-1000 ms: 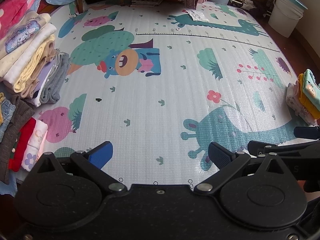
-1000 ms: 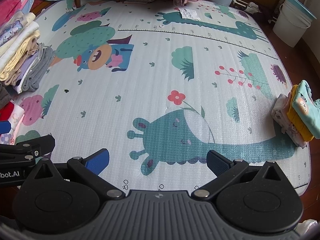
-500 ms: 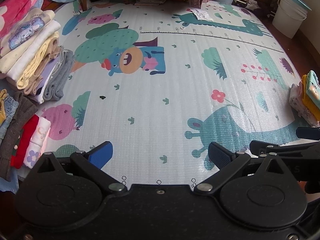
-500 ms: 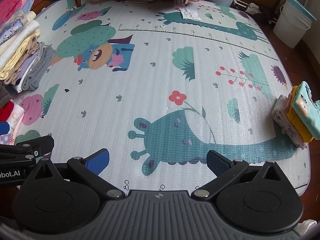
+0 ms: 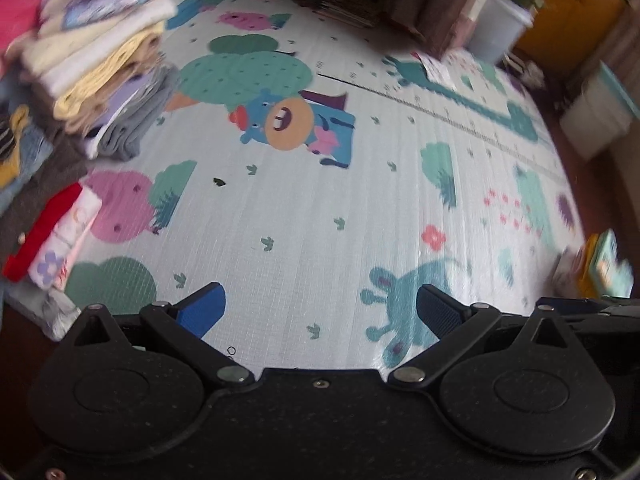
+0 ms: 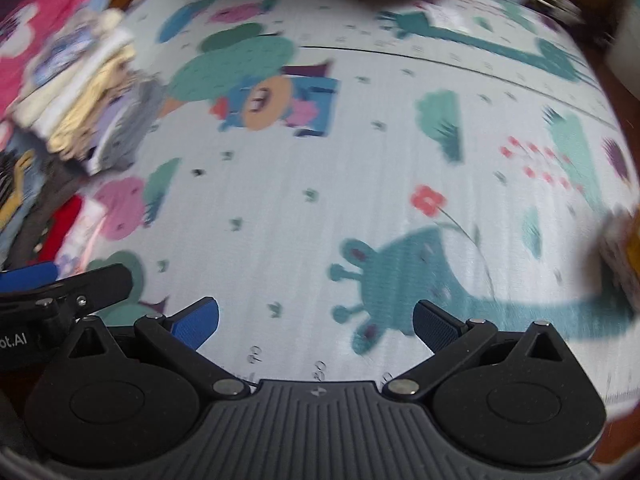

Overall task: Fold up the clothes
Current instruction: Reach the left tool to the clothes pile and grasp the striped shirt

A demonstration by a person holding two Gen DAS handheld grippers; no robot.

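Both tools hang over the mat [image 5: 320, 208], each with its blue-padded fingers spread wide and nothing between them; the left gripper [image 5: 320, 314] has bare mat showing through its gap, and so does the right gripper [image 6: 316, 322], whose view is badly smeared by blur. Clothes lie at the two edges of the mat, none within either grip; along the left edge sits a tall leaning pile [image 5: 100, 64] of cream, white, yellow, lilac and grey pieces, with a pink fabric [image 5: 24, 4] above and behind it; nearer the left gripper lie dark brown and denim pieces, then a red piece [image 5: 40, 236] touching a white floral piece [image 5: 66, 240]. At the right edge is a small stack [image 5: 600, 268], yellow and teal on top; in the right wrist view the same stack [image 6: 624, 256] is only a blur at the frame edge. Between the two heaps the mat's middle carries only its print: a cactus, a blue animal, a teal giraffe [image 6: 404, 280], a red flower. Beyond the far edge stand a white bucket [image 5: 600, 116], a pale bin [image 5: 500, 28] and some curtain; a paper [image 5: 438, 70] lies on the far part of the mat. From the right wrist the left gripper's black arm [image 6: 64, 296] crosses the lower left corner, just beside the right one.
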